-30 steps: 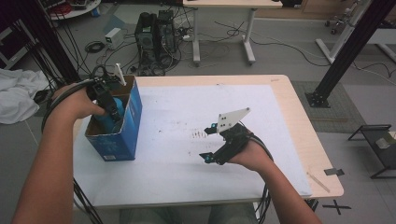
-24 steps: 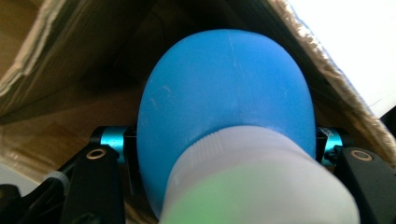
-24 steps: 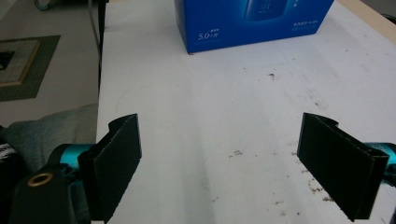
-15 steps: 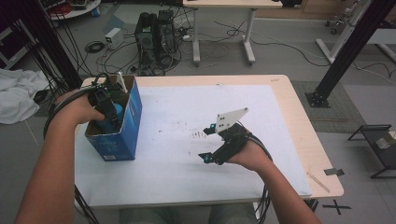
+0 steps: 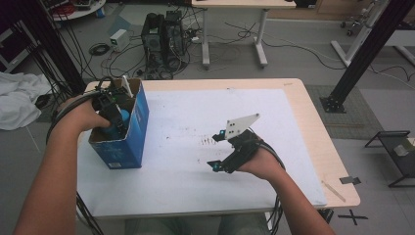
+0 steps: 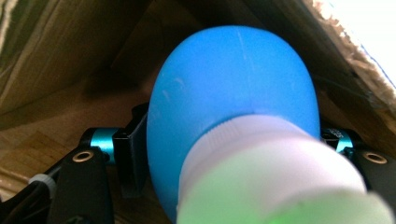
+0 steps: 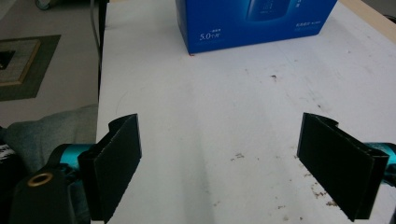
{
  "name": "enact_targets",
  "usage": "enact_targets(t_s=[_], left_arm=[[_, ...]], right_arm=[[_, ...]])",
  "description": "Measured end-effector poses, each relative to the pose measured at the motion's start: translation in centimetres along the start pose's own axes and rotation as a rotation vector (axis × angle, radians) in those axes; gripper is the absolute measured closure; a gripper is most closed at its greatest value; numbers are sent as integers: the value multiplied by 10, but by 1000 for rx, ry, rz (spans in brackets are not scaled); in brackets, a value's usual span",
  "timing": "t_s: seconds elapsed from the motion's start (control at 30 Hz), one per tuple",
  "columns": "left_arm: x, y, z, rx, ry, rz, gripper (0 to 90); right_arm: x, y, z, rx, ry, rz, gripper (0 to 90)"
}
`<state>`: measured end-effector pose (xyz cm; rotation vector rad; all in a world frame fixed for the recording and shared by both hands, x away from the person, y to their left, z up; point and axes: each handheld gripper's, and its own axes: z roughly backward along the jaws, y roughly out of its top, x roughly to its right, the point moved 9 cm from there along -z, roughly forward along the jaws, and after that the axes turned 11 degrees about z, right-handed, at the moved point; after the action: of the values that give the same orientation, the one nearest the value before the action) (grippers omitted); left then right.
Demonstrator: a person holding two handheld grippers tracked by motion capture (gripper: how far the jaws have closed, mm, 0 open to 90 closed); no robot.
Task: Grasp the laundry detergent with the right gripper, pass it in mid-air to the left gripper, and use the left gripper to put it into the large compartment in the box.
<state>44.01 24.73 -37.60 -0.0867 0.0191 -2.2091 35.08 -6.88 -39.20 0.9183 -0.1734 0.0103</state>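
Note:
A blue carton (image 5: 128, 147) with an open top stands at the table's left side. My left gripper (image 5: 113, 120) reaches down into it. Between its jaws is a blue bottle (image 6: 233, 93) with a white cap (image 6: 261, 158), deep inside the brown cardboard walls. The jaws have just been opening, and the left gripper (image 6: 231, 140) now stands slightly apart around the bottle's body. The bottle (image 5: 124, 117) also shows as a blue patch in the carton's mouth. My right gripper (image 5: 215, 150) rests on the white sheet right of centre. The right gripper (image 7: 233, 163) is wide open with nothing in it, and it faces the carton (image 7: 252, 18).
The white sheet (image 5: 186, 112) covers the wooden table (image 5: 318, 142) and carries small dark specks. On the floor behind are a computer tower (image 5: 161, 36), cables and desk legs. A white cloth (image 5: 17, 105) lies at the left and a black post (image 5: 367, 54) at the right.
My left hand has edged slightly lower into the carton. The right hand and its gripper have stayed put.

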Motion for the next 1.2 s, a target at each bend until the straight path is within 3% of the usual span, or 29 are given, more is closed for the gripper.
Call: enact_targets(t_s=[0.2,0.23,0.27,0.77,0.83,0.9,0.93,0.97,1.2], left_arm=[[2,-1,4,1,-9,-6,310],[4,0,4,21,-10,15,310],[2,-1,6,1,-2,-10,310],[6,-5,21,5,12,11,255],[9,-5,24,18,8,29,255],[8,-7,27,11,22,21,249],[11,-6,28,31,17,46,230],[9,-9,32,5,27,14,228],[11,-12,45,17,37,17,207]], right_arm=[[-1,0,1,1,-3,2,129],[-1,1,1,1,-1,1,130],[-1,1,1,1,-1,3,129],[0,2,3,19,1,10,130],[1,3,4,25,-5,6,130],[0,3,5,24,-4,5,130],[0,3,5,27,-3,6,129],[0,3,6,27,-2,9,130],[2,3,10,28,-6,12,129]])
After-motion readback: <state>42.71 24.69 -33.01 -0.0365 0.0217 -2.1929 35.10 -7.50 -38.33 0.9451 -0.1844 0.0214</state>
